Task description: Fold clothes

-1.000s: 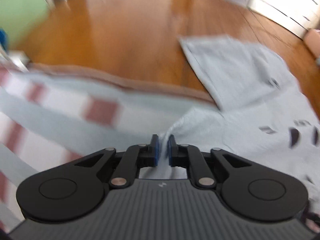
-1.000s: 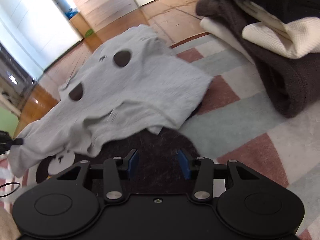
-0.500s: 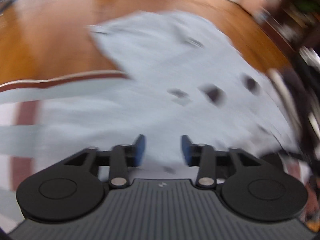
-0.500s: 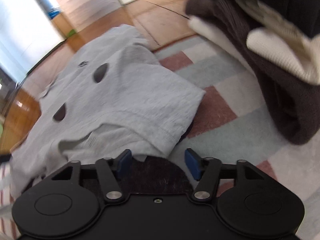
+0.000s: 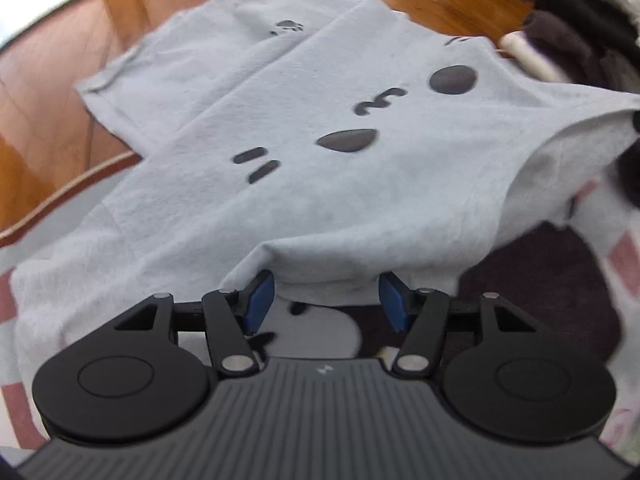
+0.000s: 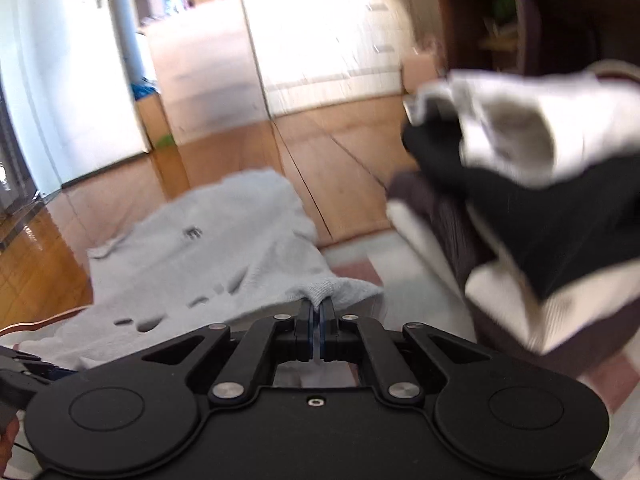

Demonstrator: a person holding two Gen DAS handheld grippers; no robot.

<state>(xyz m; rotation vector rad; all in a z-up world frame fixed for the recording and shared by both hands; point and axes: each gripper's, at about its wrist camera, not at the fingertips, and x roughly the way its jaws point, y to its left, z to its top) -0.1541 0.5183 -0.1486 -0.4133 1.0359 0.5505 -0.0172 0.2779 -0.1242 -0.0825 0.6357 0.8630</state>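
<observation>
A light grey T-shirt with a black cartoon face print lies across the rug and the wooden floor. Its near hem is raised off the rug and hangs between the blue pads of my left gripper. The jaws are opening and the pads stand apart from the cloth. In the right wrist view my right gripper is shut on a bunched corner of the grey T-shirt, holding it up off the rug. The rest of the shirt trails away to the left onto the floor.
A checked pink, grey and white rug carries a dark round patch with a cartoon figure under the shirt. A pile of dark and white clothes sits to the right. Wooden floor runs to white cabinets behind.
My left gripper opened, let go of the shirt and swung across to face its printed front. My right gripper closed on the shirt's near corner and rose with it.
</observation>
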